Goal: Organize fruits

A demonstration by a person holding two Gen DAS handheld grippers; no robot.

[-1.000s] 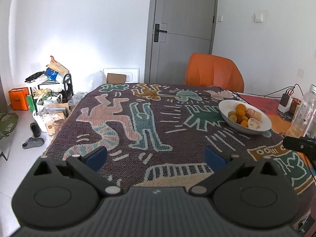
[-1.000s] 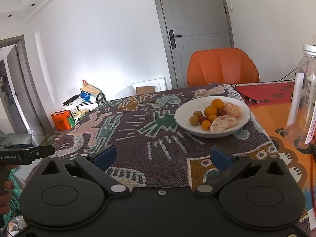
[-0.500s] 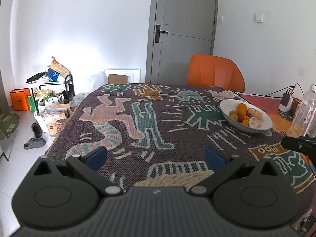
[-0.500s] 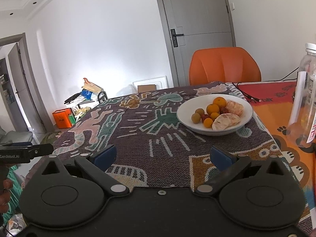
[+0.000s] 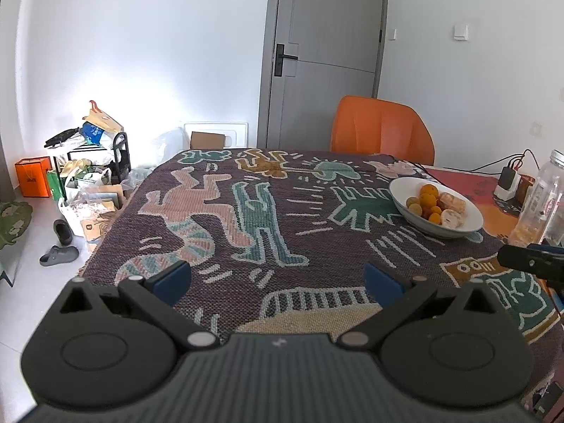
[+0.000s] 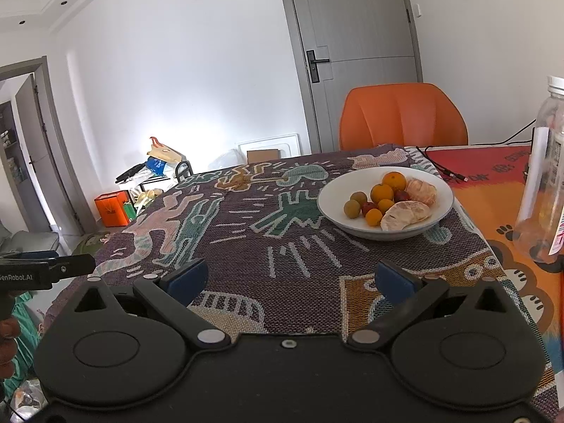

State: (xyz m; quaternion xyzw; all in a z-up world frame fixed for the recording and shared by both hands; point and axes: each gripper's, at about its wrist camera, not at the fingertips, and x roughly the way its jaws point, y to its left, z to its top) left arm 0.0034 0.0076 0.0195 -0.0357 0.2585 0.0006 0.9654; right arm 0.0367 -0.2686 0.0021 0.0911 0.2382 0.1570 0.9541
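Both empty, jaws apart – left hand-held gripper [image 5: 277,279], lettered "enRobot.AI"; right hand-held gripper [image 6: 289,279]; fruit bowl [image 6: 385,202] ahead.

both wrist views low, sharing bowl [image 5: 469,218]

White walls, orange chair [image 5: 382,130] (grey door [image 5: 322,53])

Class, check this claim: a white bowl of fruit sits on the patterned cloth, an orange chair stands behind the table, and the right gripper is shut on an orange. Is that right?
One part is wrong: the right gripper is open and holds nothing, as the right wrist view shows. The white bowl of fruit does sit on the patterned cloth, and the orange chair stands behind the table.
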